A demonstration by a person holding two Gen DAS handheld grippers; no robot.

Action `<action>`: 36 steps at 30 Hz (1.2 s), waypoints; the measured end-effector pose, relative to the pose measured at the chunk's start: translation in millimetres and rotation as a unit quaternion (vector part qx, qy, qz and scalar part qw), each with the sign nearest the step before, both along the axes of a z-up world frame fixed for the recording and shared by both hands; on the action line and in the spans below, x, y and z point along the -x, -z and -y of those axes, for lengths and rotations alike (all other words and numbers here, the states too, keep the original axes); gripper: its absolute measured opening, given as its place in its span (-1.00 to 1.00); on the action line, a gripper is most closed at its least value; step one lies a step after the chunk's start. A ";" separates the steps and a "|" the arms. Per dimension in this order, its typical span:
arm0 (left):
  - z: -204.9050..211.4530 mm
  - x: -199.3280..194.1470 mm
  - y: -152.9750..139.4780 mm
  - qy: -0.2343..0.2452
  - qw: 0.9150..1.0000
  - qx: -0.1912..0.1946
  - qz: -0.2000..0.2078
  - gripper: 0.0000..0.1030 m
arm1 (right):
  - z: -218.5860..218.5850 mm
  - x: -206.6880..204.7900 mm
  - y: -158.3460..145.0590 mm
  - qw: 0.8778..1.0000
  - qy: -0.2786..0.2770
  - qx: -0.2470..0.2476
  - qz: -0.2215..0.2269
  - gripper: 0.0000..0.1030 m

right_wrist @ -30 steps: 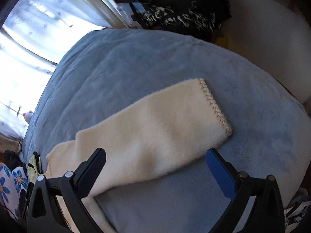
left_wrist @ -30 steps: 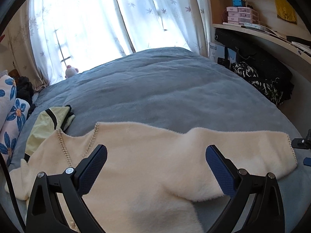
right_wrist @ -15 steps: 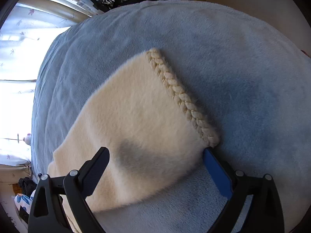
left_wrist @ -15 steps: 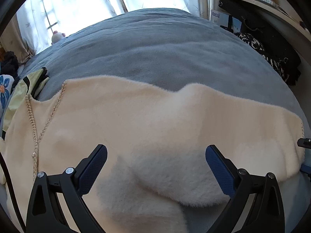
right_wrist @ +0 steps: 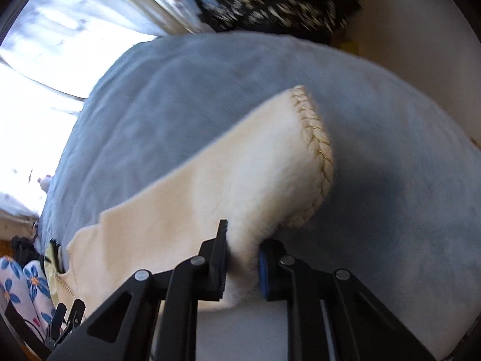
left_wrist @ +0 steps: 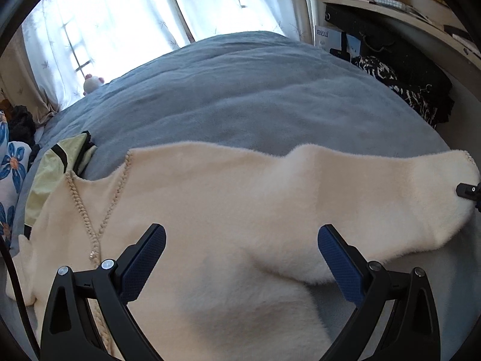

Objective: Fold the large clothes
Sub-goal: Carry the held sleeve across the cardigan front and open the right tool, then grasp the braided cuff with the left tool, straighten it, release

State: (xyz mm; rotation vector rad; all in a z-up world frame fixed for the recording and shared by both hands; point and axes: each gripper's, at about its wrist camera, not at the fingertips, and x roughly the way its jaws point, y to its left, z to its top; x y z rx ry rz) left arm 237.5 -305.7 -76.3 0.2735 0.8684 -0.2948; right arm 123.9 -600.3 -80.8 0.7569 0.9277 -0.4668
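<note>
A cream fleece cardigan (left_wrist: 228, 210) with braided trim lies spread on the blue-grey bed cover (left_wrist: 255, 102). Its right sleeve (left_wrist: 390, 198) stretches out to the right. My left gripper (left_wrist: 240, 258) is open and empty, low over the cardigan's body near the armpit. My right gripper (right_wrist: 243, 258) is shut on the sleeve's lower edge (right_wrist: 243, 252), close to the braided cuff (right_wrist: 318, 156), and holds it lifted a little off the cover. The right gripper's tip shows at the left wrist view's right edge (left_wrist: 467, 191).
A yellow-green garment (left_wrist: 57, 165) lies by the cardigan's left shoulder. Flowered pillows (left_wrist: 12, 165) sit at the far left. Dark clothes (left_wrist: 405, 84) are piled along the bed's right side under shelves. Curtains (left_wrist: 135, 24) hang behind the bed.
My right gripper closed on the sleeve near the cuff and raised it. My left gripper stayed open and pulled back slightly over the cardigan.
</note>
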 end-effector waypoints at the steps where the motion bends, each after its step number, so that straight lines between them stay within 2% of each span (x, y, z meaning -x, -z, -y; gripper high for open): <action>1: -9.6 2.7 -7.7 -0.001 1.000 0.005 0.008 0.96 | -15.6 -3.7 -16.3 1.000 -0.021 0.017 0.015 -0.69; 6: -72.6 13.8 -39.1 -0.012 0.999 0.017 0.051 0.96 | -110.6 -25.7 -64.2 0.986 -0.140 0.050 0.075 -0.69; 9: -120.5 11.7 -42.6 -0.036 0.998 0.026 0.048 0.96 | -174.1 -39.6 -65.6 0.971 -0.216 0.046 0.091 -0.69; 13: -187.1 8.8 -34.8 -0.089 0.995 0.032 0.032 0.96 | -250.2 -57.8 -33.6 0.950 -0.297 0.065 0.075 -0.67; 17: -231.6 8.0 -9.7 -0.118 0.992 0.032 -0.008 0.96 | -304.5 -67.4 22.7 0.935 -0.345 0.084 0.011 -0.54; 20: -248.1 5.0 16.1 -0.113 0.989 0.053 -0.075 0.96 | -313.3 -60.4 55.7 0.933 -0.353 0.068 -0.020 -0.34; 22: -250.1 6.8 27.1 -0.108 0.987 0.067 -0.098 0.96 | -305.0 -55.5 62.0 0.937 -0.347 0.046 -0.014 -0.09; 25: -246.9 13.0 34.7 -0.090 0.982 0.111 -0.126 0.96 | -289.8 -36.5 54.2 0.942 -0.334 0.041 0.008 -0.01; 26: -244.4 14.6 36.5 -0.082 0.978 0.132 -0.138 0.96 | -299.5 -29.6 52.0 0.943 -0.330 0.049 0.013 0.03; 29: -235.6 19.3 40.9 -0.062 0.966 0.187 -0.168 0.96 | -289.4 -4.0 41.8 0.943 -0.325 0.070 0.025 0.05; 31: -229.2 20.8 45.0 -0.053 0.961 0.205 -0.178 0.96 | -297.9 13.5 37.4 0.944 -0.317 0.081 0.032 0.05; 36: -215.6 19.4 61.3 -0.043 0.952 0.225 -0.205 0.96 | -312.3 26.0 39.1 0.953 -0.289 0.083 0.045 0.05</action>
